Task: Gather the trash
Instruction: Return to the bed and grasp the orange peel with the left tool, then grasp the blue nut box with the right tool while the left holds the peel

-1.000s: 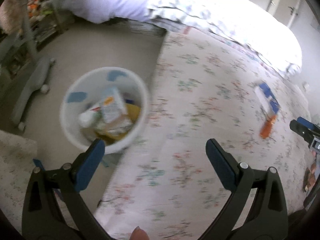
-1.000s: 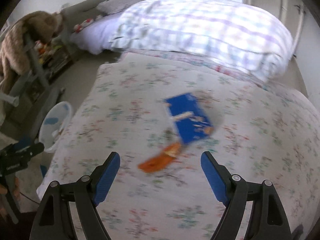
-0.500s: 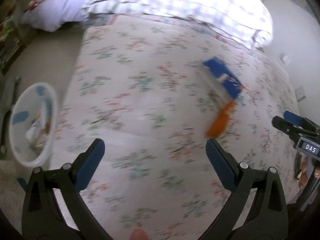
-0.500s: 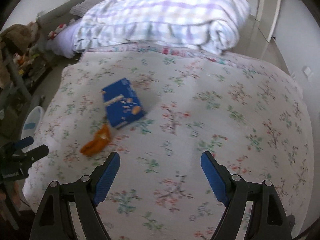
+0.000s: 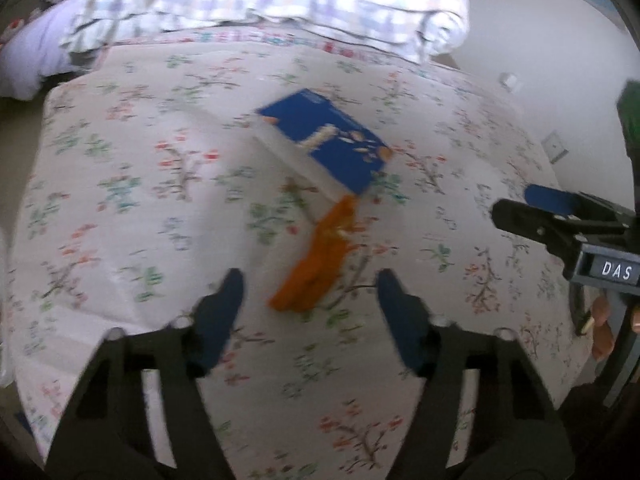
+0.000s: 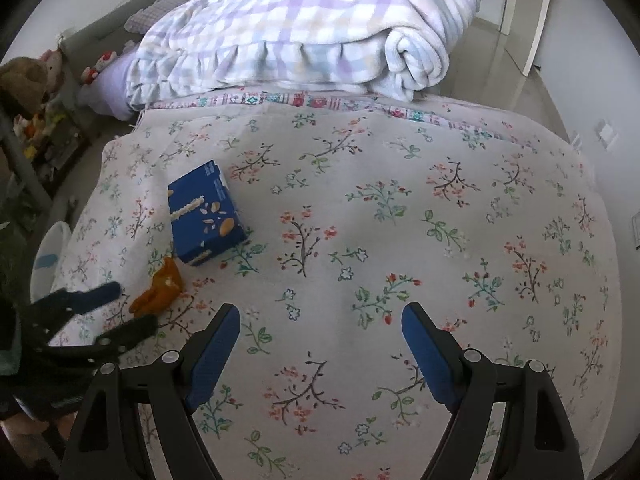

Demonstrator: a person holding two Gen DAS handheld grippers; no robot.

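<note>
Left claw [image 5: 310, 300], jaws apart and empty, I aim at the orange wrapper [image 5: 320, 256] just ahead on the bedspread [image 5: 120, 184], its long axis running toward the box [image 5: 324, 140]; right claw [image 6: 320, 344], also apart, lies farther.

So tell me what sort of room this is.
A bedroom, probably a child's: a bed under a floral cover, a folded checked blanket at its far end, and soft toys on a shelf to the left.
</note>
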